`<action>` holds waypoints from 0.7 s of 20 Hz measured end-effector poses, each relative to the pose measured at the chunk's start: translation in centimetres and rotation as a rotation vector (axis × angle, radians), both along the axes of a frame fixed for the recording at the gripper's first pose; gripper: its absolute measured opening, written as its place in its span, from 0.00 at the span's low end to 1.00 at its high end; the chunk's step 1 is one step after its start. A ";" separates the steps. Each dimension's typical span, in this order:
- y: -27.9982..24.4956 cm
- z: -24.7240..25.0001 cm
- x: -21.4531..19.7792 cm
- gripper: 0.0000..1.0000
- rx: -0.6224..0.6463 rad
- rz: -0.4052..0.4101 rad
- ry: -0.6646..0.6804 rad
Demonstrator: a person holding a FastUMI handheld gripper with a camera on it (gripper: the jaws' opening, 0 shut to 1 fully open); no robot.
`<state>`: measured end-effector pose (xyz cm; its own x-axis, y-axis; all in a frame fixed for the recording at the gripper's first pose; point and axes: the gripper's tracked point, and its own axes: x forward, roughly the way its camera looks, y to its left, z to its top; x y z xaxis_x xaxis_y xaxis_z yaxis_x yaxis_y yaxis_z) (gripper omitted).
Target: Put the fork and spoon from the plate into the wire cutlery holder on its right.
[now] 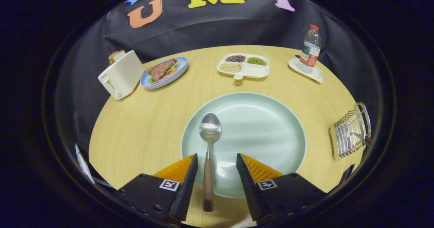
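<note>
A spoon (209, 148) with a metal bowl and a wooden handle lies across the near rim of a pale green plate (264, 126), its bowl on the plate and its handle end over the table. My gripper (217, 160) is open, and the handle runs between its two fingers, nearer the left one, with neither finger touching it. The wire cutlery holder (351, 131) stands on the table to the right of the plate, well right of my fingers; a dark handle seems to stand in it.
Beyond the plate, on the round wooden table (142, 126), are a white toaster (121, 75), a blue plate of food (164, 72), a divided dish of beans (243, 66) and a water bottle (310, 46) on a white tray. The table's near edge lies just under my fingers.
</note>
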<state>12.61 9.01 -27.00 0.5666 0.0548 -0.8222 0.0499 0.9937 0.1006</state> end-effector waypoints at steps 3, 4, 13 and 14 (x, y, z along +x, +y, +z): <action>-0.1 -0.8 0.0 0.48 -0.011 -0.001 0.034; 0.1 -1.0 0.0 0.43 -0.008 0.003 0.045; 0.7 1.0 -0.3 0.02 0.053 0.053 0.006; 0.6 1.7 -0.3 0.02 0.055 0.057 -0.008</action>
